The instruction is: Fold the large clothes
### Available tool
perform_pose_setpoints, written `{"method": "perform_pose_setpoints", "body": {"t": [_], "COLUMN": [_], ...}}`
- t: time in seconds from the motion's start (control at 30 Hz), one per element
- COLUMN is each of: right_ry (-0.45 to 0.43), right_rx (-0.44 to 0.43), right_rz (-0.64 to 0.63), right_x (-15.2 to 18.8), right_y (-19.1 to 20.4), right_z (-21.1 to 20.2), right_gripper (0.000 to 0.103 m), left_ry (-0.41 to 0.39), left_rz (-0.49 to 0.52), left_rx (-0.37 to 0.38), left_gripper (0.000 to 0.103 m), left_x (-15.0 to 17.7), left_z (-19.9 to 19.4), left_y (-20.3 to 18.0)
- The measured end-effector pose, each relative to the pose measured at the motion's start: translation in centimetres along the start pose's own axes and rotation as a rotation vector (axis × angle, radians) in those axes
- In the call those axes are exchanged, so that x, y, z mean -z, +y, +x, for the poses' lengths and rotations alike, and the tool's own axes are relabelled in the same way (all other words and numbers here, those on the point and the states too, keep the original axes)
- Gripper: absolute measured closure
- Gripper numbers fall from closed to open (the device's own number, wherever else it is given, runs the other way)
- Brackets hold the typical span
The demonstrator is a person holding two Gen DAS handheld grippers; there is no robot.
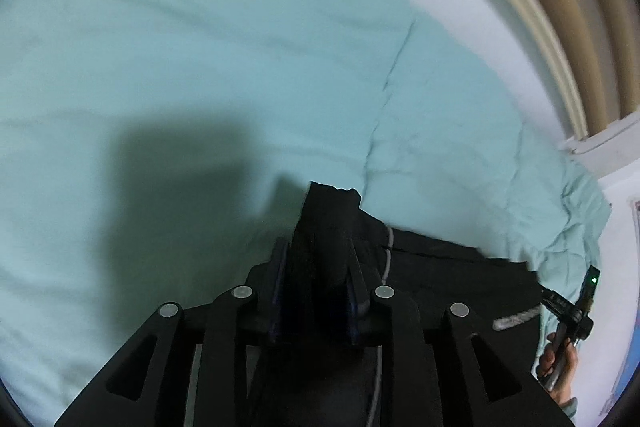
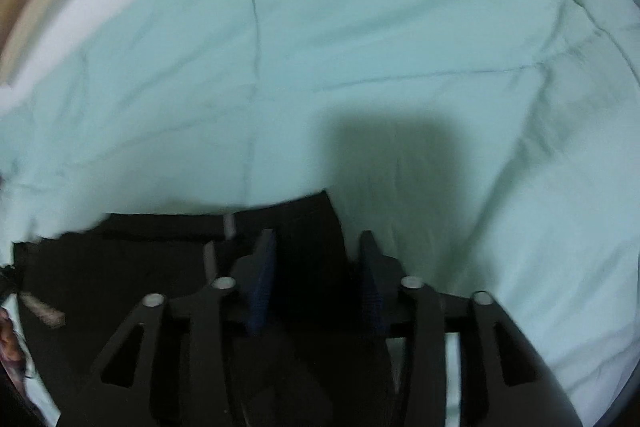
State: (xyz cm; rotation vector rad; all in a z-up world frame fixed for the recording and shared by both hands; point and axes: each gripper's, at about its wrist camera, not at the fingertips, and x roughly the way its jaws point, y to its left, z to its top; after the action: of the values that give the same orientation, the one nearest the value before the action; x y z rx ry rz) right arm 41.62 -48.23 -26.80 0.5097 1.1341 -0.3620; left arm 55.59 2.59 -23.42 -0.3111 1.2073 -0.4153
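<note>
A black garment [image 1: 440, 267] with thin grey piping and a grey label lies on the mint-green bed cover [image 1: 200, 47]. My left gripper [image 1: 316, 251] points down at one corner of it. A bunched fold of the black cloth sits between its jaws, which stand partly apart, and the blue pads [image 1: 281, 267] show. In the right wrist view the same garment [image 2: 120, 267] spreads to the left. My right gripper [image 2: 316, 255] is open, and its blue pads [image 2: 262, 279] stand wide of the garment's corner that lies between them.
A beige wooden bed frame [image 1: 560, 27] curves along the cover's far edge, beside a strip of white sheet. A person's hand [image 1: 556, 359] holds the other gripper's handle at the lower right. The cover is creased and rumpled near its corner [image 1: 576, 219].
</note>
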Motion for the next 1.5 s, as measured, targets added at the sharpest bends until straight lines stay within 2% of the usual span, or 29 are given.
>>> {"method": "perform_pose_setpoints", "body": {"t": [0.07,0.17,0.3,0.37,0.43,0.5,0.53,0.63,0.7,0.77,0.87,0.93,1.03,1.1,1.17,1.23,1.3,1.37,1.5], "right_ry": [-0.046,-0.091,-0.062,-0.038,-0.030,-0.003,0.007,0.046,0.060,0.057,0.082,0.087,-0.018,-0.059,-0.064,-0.023,0.060,0.099,0.104], "right_rx": [-0.006,-0.069,-0.168,-0.186,-0.173,-0.133,-0.076,-0.013,-0.018,-0.005,-0.004,-0.032,-0.047,-0.034,-0.022,-0.010,-0.013,-0.027,-0.030], "right_rz": [-0.023,-0.101,-0.149,-0.197,-0.244,-0.277,-0.294,-0.318,-0.292,-0.313,-0.314,-0.297,-0.312,-0.315,-0.299,-0.263,-0.225,-0.185,-0.189], "right_x": [1.2,4.5,8.9,11.5,13.0,14.6,15.2,16.4,16.3,16.4,16.1,15.2,12.5,10.8,8.7,7.1,6.4,5.7,5.2], "right_y": [0.7,3.2,6.2,8.8,10.9,12.7,13.5,14.3,14.0,14.1,14.1,13.8,14.6,15.1,15.4,15.4,14.9,14.2,13.8], "right_z": [-3.0,-7.5,-9.6,-9.6,-9.1,-7.7,-6.4,-3.0,-2.0,-1.7,-2.2,-3.7,-6.5,-6.9,-5.6,-2.8,0.5,2.6,3.2], "right_gripper": [0.041,0.041,0.041,0.041,0.041,0.041,0.040,0.037,0.037,0.037,0.037,0.037,0.037,0.036,0.036,0.035,0.026,0.022,0.020], "left_ry": [-0.052,-0.123,-0.107,-0.069,-0.051,-0.019,0.026,0.093,0.112,0.121,0.128,0.110,0.026,-0.008,-0.005,0.024,0.119,0.164,0.171], "left_rz": [0.021,0.056,0.096,0.145,0.225,0.288,0.297,0.319,0.304,0.291,0.314,0.322,0.310,0.280,0.260,0.264,0.234,0.181,0.147], "left_rx": [-0.037,-0.037,0.041,0.088,0.097,0.084,0.079,-0.018,-0.039,-0.046,-0.061,-0.037,0.033,0.069,0.075,-0.011,-0.089,-0.078,-0.065], "left_gripper": [0.058,0.052,0.052,0.052,0.052,0.052,0.052,0.052,0.052,0.053,0.052,0.052,0.052,0.047,0.045,0.046,0.045,0.044,0.044], "left_x": [0.7,3.3,7.9,10.4,13.1,15.3,16.1,17.3,17.3,16.9,16.8,16.3,14.6,12.8,11.0,10.0,9.4,8.8,7.8], "left_z": [-2.6,-6.4,-7.9,-7.2,-6.5,-5.1,-3.4,1.4,3.5,3.8,3.0,1.2,-1.6,-2.2,-0.9,1.5,5.6,8.1,8.7], "left_y": [-0.7,-2.0,-5.1,-7.7,-10.4,-12.3,-12.7,-12.2,-11.3,-11.3,-12.0,-12.8,-13.8,-14.5,-15.0,-14.4,-13.0,-11.7,-11.2]}}
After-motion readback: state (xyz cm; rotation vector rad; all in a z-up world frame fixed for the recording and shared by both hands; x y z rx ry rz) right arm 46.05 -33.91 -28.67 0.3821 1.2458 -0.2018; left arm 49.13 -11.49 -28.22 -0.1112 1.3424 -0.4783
